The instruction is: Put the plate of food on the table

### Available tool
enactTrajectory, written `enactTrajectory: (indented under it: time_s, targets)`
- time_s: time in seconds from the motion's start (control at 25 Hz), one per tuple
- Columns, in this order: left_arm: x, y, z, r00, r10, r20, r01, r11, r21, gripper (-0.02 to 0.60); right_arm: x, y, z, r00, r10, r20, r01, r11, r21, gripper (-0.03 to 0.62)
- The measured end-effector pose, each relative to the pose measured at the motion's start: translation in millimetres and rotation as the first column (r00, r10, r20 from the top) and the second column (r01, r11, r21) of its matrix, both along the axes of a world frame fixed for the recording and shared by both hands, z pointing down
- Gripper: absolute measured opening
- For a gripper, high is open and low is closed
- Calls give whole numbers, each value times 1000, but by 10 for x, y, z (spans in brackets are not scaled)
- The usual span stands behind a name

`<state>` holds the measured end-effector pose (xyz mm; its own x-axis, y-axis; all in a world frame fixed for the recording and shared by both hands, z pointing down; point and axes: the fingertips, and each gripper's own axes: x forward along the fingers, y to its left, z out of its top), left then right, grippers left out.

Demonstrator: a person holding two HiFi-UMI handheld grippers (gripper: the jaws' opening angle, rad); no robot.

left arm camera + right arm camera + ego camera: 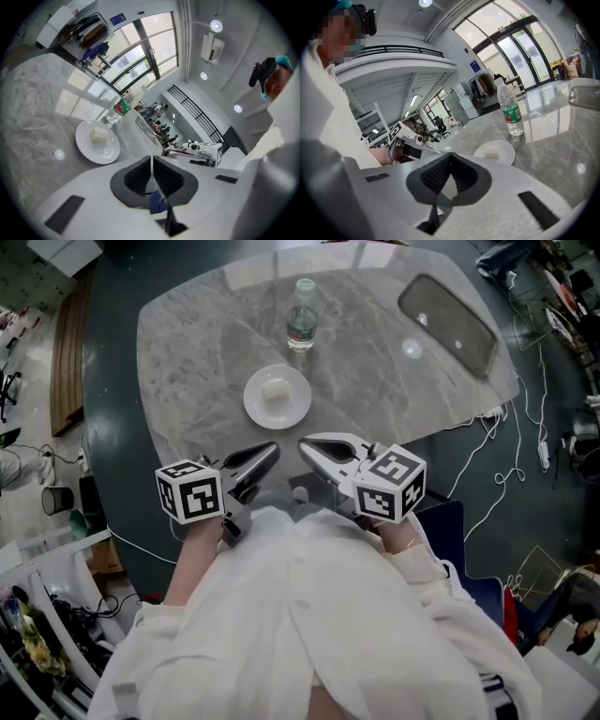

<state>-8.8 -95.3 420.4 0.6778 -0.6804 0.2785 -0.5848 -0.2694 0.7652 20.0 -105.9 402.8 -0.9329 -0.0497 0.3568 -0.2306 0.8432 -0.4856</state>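
Head view: both grippers shut and empty, plate of food resting on the table

Looks steeply down on a grey marble-patterned table (187, 362) with rounded corners. Near its front middle, lying flat on the stone, a round white plate (298, 407) carrying a small pale block of food (275, 389). Just behind the plate, standing upright, a clear plastic water bottle (301, 320) with a red and green label.

Held low at the table's near edge, tucked close against a white shirt (309, 615) and apart from the plate: the white left gripper (270, 450) and the white right gripper (306, 444). Tips angled inward toward each other, close but not touching. Behind each, a black-and-white marker cube (190, 489).

Left gripper view: dark ribbed pads pressed together, nothing between them; plate and bottle beyond, up and to the left. Right gripper view: pads likewise closed on nothing; plate and bottle ahead, to the right.
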Motion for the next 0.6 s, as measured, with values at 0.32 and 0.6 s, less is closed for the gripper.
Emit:
enactTrajectory:
  time_s: [0.32,0.6]
  targets:
    - [29,46,104,1000,-8,13,8,1000,-13,28,87,-27,-14,993,-93,-76,97,994,51,2]
    - [8,64,162,1000,-21,5,21,999,-39,26,208,-35,20,983,-139,-122,146,988,57,2]
